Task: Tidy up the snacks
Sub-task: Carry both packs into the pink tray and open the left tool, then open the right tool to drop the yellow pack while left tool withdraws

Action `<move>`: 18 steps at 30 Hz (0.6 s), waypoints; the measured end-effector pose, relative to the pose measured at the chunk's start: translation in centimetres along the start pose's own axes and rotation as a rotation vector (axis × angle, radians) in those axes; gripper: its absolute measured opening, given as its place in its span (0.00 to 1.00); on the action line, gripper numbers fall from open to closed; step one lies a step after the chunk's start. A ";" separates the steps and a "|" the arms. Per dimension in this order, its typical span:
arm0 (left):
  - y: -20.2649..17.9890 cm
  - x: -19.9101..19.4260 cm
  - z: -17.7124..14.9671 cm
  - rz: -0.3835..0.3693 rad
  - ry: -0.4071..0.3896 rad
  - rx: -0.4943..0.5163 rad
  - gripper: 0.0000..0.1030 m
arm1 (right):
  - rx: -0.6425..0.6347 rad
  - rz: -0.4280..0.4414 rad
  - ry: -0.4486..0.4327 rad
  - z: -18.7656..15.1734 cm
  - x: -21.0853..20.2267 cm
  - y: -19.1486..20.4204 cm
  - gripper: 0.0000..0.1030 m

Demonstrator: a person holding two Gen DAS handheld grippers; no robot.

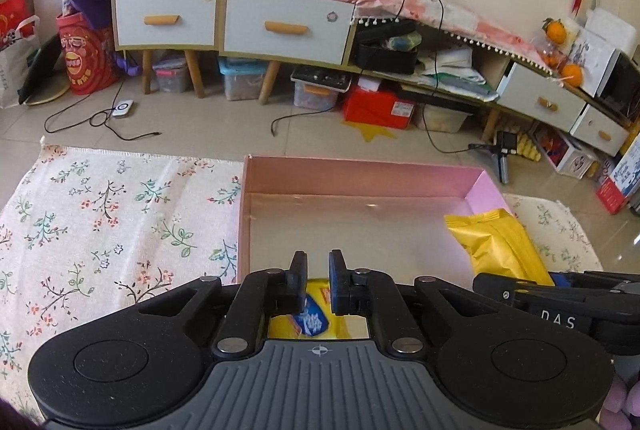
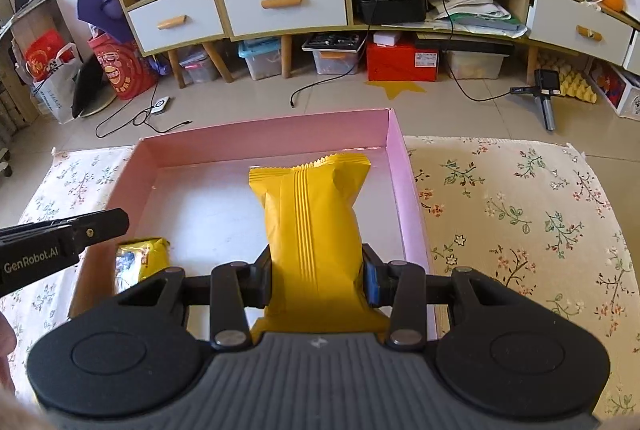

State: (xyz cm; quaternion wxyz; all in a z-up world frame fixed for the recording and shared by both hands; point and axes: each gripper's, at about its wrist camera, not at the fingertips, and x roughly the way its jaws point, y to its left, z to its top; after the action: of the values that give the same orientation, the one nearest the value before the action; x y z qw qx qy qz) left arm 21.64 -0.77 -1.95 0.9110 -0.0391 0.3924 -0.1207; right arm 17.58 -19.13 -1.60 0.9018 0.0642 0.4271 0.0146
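Observation:
A shallow pink box point(image 1: 360, 178) point(image 2: 396, 166) lies open on a floral cloth. My right gripper point(image 2: 316, 258) is shut across the lower half of a large yellow snack bag point(image 2: 312, 206) point(image 1: 492, 242), which points out over the right side of the box. My left gripper point(image 1: 318, 258) point(image 2: 120, 222) hangs over the box's near left corner with its jaws almost together. A small yellow packet with blue print point(image 1: 316, 322) point(image 2: 140, 260) shows between the fingers behind the bare tips and hangs just under them, so it looks pinched by its edge.
The floral cloth point(image 1: 100, 214) point(image 2: 520, 214) spreads on both sides of the box. Beyond it, black cables point(image 2: 140, 118) trail over the tiled floor, and a small tripod point(image 2: 546, 98) stands at the right. A low cabinet with white drawers point(image 2: 280, 2) and storage bins lines the wall.

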 end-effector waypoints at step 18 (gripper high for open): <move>-1.4 -3.4 -0.9 0.014 0.020 0.105 0.74 | 0.061 0.001 -0.043 -0.3 -3.8 -1.2 0.84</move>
State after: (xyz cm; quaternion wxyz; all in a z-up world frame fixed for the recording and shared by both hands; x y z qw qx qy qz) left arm 18.46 -1.23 0.09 0.9085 0.0127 0.3951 -0.1352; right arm 14.92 -20.57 1.00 0.9084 0.0922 0.4079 0.0005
